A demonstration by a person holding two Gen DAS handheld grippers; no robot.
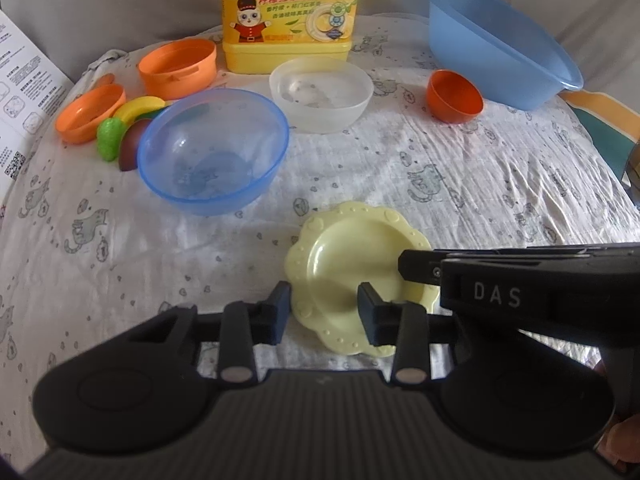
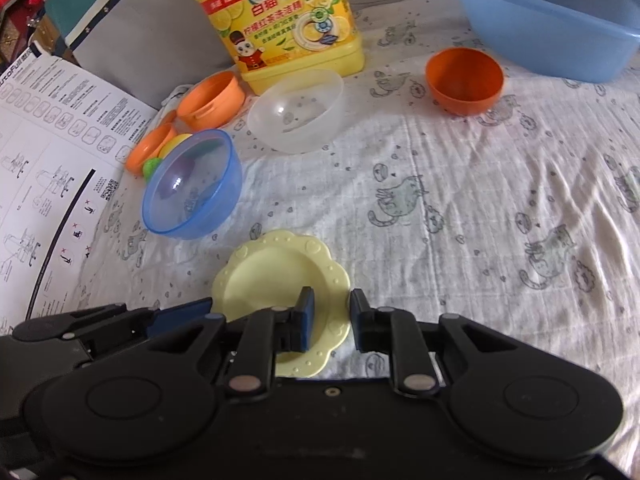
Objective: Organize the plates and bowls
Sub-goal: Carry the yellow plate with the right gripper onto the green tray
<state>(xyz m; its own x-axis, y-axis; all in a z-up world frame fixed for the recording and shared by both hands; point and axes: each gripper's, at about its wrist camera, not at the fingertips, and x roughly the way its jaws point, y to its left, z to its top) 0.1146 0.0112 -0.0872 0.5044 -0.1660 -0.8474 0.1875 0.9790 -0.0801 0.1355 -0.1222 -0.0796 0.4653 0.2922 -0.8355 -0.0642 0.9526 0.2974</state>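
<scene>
Both grippers crowd over the pale yellow scalloped plate (image 1: 352, 264), which lies flat on the cat-print cloth (image 1: 460, 184). Left gripper (image 1: 324, 314) has its jaws spread across the plate's left rim, not pinching it. Right gripper (image 2: 330, 322) also has its jaws spread, straddling the plate's right rim. Behind the plate sit a clear blue bowl (image 1: 212, 152), a frosted white bowl (image 1: 320, 94) and a small orange bowl (image 1: 454, 96). Farther back stand a yellow detergent jug (image 1: 290, 12) and a large blue basin (image 1: 500, 40).
</scene>
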